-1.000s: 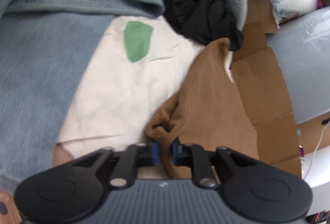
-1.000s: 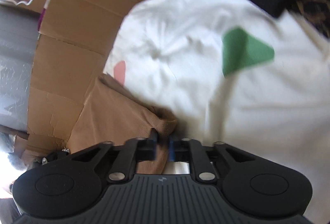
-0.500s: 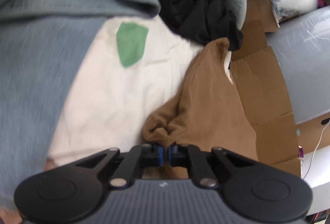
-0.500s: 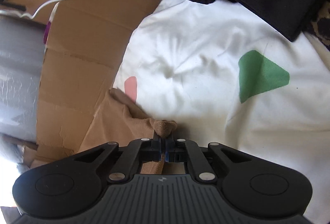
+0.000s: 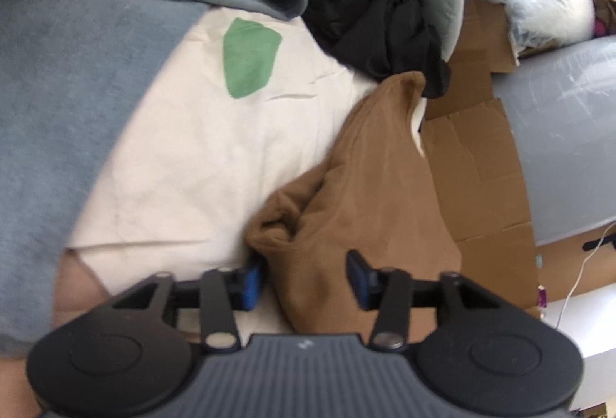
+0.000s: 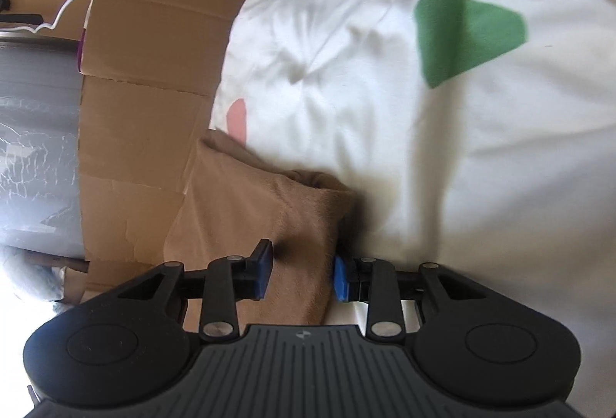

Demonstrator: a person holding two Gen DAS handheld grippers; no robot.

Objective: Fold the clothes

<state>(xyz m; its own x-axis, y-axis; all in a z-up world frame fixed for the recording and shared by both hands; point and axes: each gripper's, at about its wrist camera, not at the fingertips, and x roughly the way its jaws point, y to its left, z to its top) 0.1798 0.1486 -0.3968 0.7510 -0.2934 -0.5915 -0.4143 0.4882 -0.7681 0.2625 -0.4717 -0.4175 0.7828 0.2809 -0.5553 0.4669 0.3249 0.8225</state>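
Brown garment (image 5: pixel 369 187) lies between both grippers' released fingers (image 6: pixel 263 273), edging cardboard (image 5: pixel 473 164).

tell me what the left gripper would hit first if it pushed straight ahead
The brown garment. It already lies between the open fingers of the left gripper and bunches up right ahead; the white sheet lies beside it.

The left gripper (image 5: pixel 304 277) has its jaws spread wide, the blue pads (image 5: pixel 252 281) well apart and pressing on nothing. The right gripper (image 6: pixel 300 273) is likewise parted, its two blue pads (image 6: pixel 339 279) standing clear of each other. Each is seen from behind its dark ribbed body, both linkage arms angled outward, with fingers pointing forward and low.
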